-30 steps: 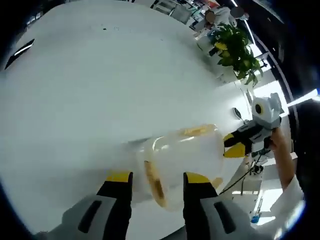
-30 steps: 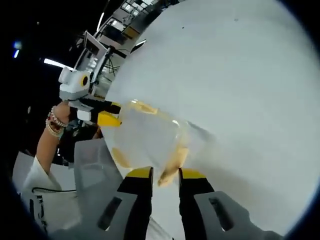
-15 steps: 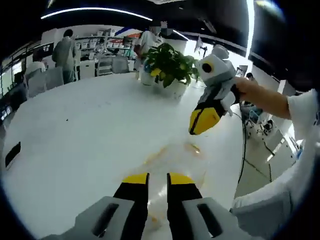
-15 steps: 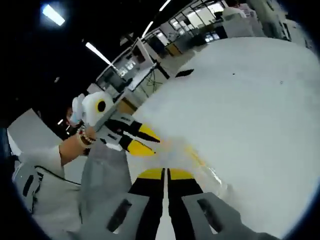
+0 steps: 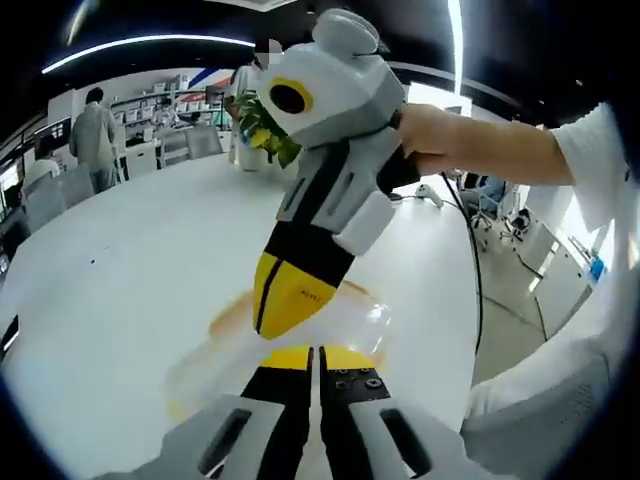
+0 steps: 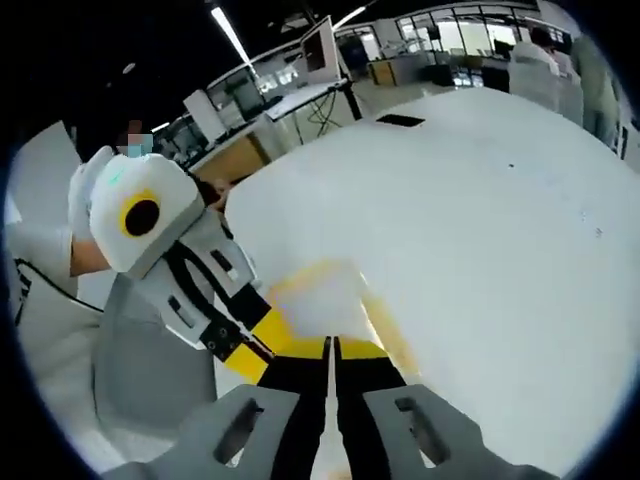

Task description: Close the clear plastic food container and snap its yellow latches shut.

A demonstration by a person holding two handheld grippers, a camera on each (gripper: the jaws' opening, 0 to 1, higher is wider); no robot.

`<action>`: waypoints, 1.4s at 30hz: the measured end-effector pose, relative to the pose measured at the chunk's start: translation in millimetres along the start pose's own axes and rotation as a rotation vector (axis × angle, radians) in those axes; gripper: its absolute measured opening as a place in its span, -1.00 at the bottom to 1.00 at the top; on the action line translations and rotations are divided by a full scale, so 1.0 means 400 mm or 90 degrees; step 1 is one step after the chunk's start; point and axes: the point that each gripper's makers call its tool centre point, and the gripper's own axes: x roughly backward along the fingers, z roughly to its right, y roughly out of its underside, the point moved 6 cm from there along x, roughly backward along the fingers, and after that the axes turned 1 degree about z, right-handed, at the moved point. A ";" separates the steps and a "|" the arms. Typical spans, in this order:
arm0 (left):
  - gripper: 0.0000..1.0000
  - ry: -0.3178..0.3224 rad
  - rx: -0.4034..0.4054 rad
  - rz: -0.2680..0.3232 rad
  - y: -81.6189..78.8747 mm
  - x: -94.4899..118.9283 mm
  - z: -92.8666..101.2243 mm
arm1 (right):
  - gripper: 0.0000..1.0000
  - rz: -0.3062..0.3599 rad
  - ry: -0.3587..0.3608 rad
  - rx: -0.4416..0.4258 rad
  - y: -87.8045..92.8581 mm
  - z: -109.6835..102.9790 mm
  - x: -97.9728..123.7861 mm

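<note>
The clear plastic container [image 5: 225,345] lies blurred on the white table [image 5: 140,260], with yellow along its edges. My left gripper [image 5: 318,352] is shut, its tips just over the container's near side. The right gripper [image 5: 285,300] comes in large from the upper right and points down at the container, held by a hand [image 5: 440,140]. In the right gripper view the container [image 6: 325,295] lies just beyond my right gripper [image 6: 330,345], which is shut. The left gripper [image 6: 250,358] reaches in from the left, its tip next to the container. I cannot tell whether either touches it.
A potted plant [image 5: 262,130] stands at the table's far edge. Chairs and several people are behind it at the back left. A dark flat object [image 6: 400,120] lies far across the table. The person's white sleeve [image 5: 560,400] is at the right.
Both grippers went from open at the container's ends to shut. Both have tilted up and come close together over the container.
</note>
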 end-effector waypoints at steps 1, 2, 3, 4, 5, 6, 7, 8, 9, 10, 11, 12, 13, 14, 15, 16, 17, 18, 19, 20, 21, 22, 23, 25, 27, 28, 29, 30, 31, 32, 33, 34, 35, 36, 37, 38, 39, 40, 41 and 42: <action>-1.00 -0.002 -0.002 0.002 -0.001 -0.001 -0.001 | -0.97 0.002 -0.001 0.006 -0.001 0.002 -0.001; -1.00 -0.003 -0.007 0.003 0.000 -0.001 -0.001 | -0.92 0.005 -0.002 0.012 -0.002 0.004 -0.002; -1.00 -0.002 -0.020 -0.002 0.002 -0.001 0.000 | -0.82 0.009 0.001 0.015 -0.005 0.007 -0.002; -0.87 0.000 -0.049 -0.006 0.007 0.000 0.004 | -0.74 0.016 0.001 0.022 -0.009 0.010 -0.003; -0.78 -0.003 -0.068 -0.008 0.010 0.002 0.005 | -0.63 0.016 0.000 0.024 -0.010 0.011 -0.003; -0.73 0.007 -0.085 -0.001 0.009 0.005 0.015 | -0.55 0.016 0.007 0.034 -0.011 0.017 -0.002; -0.67 0.008 -0.097 -0.007 0.012 0.008 0.019 | -0.51 0.014 0.008 0.045 -0.012 0.021 -0.001; -0.63 0.007 -0.119 0.002 0.010 0.012 0.025 | -0.51 0.013 0.004 0.046 -0.012 0.021 0.000; -0.58 0.011 -0.144 0.000 0.012 0.015 0.030 | -0.49 0.012 0.004 0.045 -0.013 0.023 -0.001; -0.52 0.014 -0.167 0.005 0.014 0.019 0.038 | -0.49 0.012 0.003 0.046 -0.014 0.024 -0.001; -0.49 0.014 -0.179 0.002 0.016 0.021 0.042 | -0.49 0.011 0.003 0.048 -0.015 0.025 -0.001; -0.46 0.014 -0.190 -0.002 0.021 0.023 0.049 | -0.49 0.006 0.000 0.055 -0.016 0.026 -0.001; -0.44 0.013 -0.195 -0.003 0.022 0.023 0.051 | -0.47 0.007 0.000 0.064 -0.018 0.027 0.000; -0.41 0.014 -0.217 -0.006 0.025 0.023 0.056 | -0.44 0.009 0.002 0.071 -0.022 0.030 0.001; -0.39 0.013 -0.230 -0.011 0.028 0.023 0.057 | -0.40 0.011 0.004 0.073 -0.025 0.030 0.002; -0.37 0.007 -0.258 -0.023 0.034 0.022 0.058 | -0.36 0.007 0.002 0.077 -0.030 0.034 0.001; -0.36 0.005 -0.276 -0.029 0.037 0.020 0.058 | -0.27 0.005 0.000 0.077 -0.031 0.035 0.000; -0.38 -0.005 -0.310 -0.051 0.047 0.018 0.056 | -0.19 -0.008 -0.004 0.078 -0.030 0.040 -0.005; -0.39 -0.009 -0.357 -0.034 0.039 0.016 0.057 | -0.11 -0.021 -0.010 0.083 -0.026 0.043 -0.008; -0.41 -0.014 -0.352 -0.051 0.048 0.017 0.058 | -0.07 -0.042 -0.019 0.093 -0.018 0.049 -0.013; -0.41 -0.012 -0.357 -0.043 0.046 0.016 0.061 | -0.09 -0.054 -0.018 0.098 -0.015 0.056 -0.017; -0.41 -0.009 -0.356 -0.046 0.044 0.014 0.059 | -0.13 -0.080 -0.024 0.101 -0.007 0.062 -0.020; -0.42 -0.008 -0.355 -0.047 0.043 0.015 0.058 | -0.21 -0.095 -0.024 0.101 -0.003 0.066 -0.020; -0.43 -0.003 -0.371 -0.053 0.041 0.015 0.057 | -0.29 -0.124 -0.016 0.117 -0.001 0.077 -0.024; -0.42 0.003 -0.402 -0.072 0.044 0.016 0.059 | -0.28 -0.157 -0.026 0.093 -0.002 0.073 -0.025; -0.43 0.000 -0.424 -0.078 0.042 0.015 0.058 | -0.28 -0.170 -0.024 0.105 -0.005 0.075 -0.027; -0.43 -0.006 -0.438 -0.081 0.042 0.014 0.058 | -0.29 -0.193 -0.025 0.114 -0.010 0.074 -0.029; -0.43 -0.004 -0.441 -0.085 0.045 0.012 0.062 | -0.29 -0.203 -0.029 0.128 -0.014 0.072 -0.032; -0.43 -0.004 -0.434 -0.085 0.045 0.011 0.064 | -0.30 -0.220 -0.032 0.150 -0.019 0.068 -0.034; -0.43 -0.005 -0.433 -0.086 0.043 0.011 0.060 | -0.31 -0.226 -0.032 0.154 -0.020 0.068 -0.035; -0.43 -0.005 -0.433 -0.087 0.044 0.012 0.061 | -0.31 -0.243 -0.034 0.169 -0.024 0.064 -0.038; -0.44 -0.005 -0.435 -0.088 0.044 0.011 0.060 | -0.31 -0.253 -0.035 0.177 -0.025 0.063 -0.040; -0.44 -0.007 -0.442 -0.090 0.046 0.011 0.063 | -0.32 -0.263 -0.033 0.174 -0.028 0.061 -0.042; -0.44 -0.015 -0.473 -0.097 0.047 0.009 0.062 | -0.33 -0.283 -0.023 0.153 -0.029 0.061 -0.043; -0.45 -0.020 -0.498 -0.101 0.048 0.010 0.065 | -0.33 -0.289 -0.023 0.166 -0.032 0.061 -0.046; -0.47 -0.017 -0.485 -0.098 0.051 0.007 0.075 | -0.35 -0.300 -0.024 0.189 -0.033 0.058 -0.046; -0.49 -0.018 -0.491 -0.101 0.051 0.008 0.077 | -0.36 -0.296 -0.031 0.209 -0.028 0.050 -0.045; -0.50 -0.021 -0.496 -0.102 0.051 0.007 0.079 | -0.36 -0.291 -0.031 0.214 -0.023 0.043 -0.043; -0.51 -0.021 -0.493 -0.102 0.051 0.008 0.080 | -0.37 -0.293 -0.031 0.208 -0.024 0.045 -0.042; -0.52 -0.023 -0.492 -0.102 0.050 0.007 0.077 | -0.38 -0.295 -0.026 0.178 -0.024 0.048 -0.041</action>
